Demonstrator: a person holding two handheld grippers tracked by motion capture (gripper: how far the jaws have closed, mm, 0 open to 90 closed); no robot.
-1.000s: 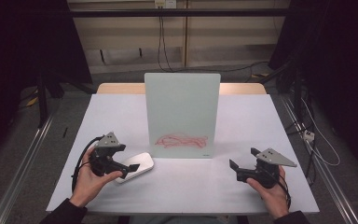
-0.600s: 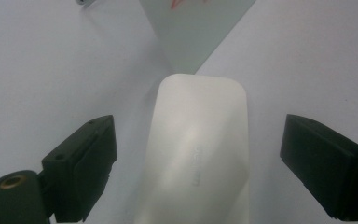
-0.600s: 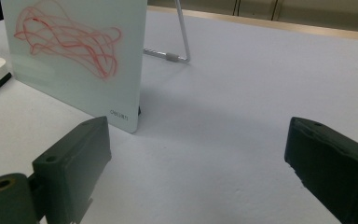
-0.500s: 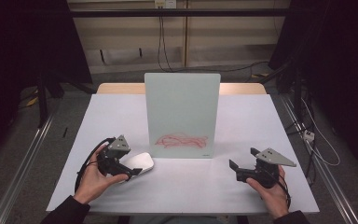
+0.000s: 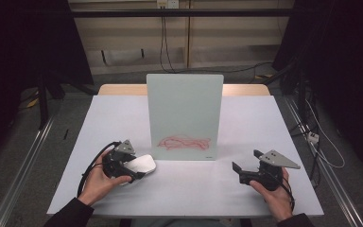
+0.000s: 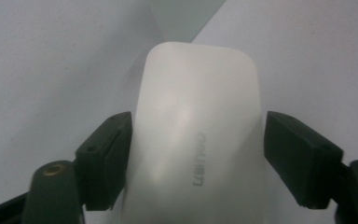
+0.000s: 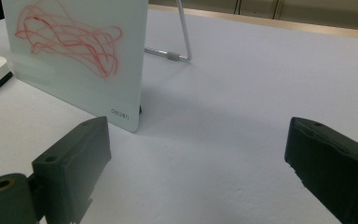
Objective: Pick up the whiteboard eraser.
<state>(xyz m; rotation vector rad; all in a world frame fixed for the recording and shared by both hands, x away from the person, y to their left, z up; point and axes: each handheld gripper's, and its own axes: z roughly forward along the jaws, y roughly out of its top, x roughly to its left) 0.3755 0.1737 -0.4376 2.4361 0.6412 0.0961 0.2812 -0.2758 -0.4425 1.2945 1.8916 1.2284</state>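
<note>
left gripper (image 6: 196, 154) jaws just closing, clasp smooth white rounded eraser (image 6: 198, 135) | right gripper (image 7: 198, 172) jaws wide

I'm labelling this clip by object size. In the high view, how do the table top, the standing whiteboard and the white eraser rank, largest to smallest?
1. Table top, largest by far.
2. Whiteboard, standing mid-table with red scribbles.
3. White eraser, smallest, between the left claw jaws.
</note>
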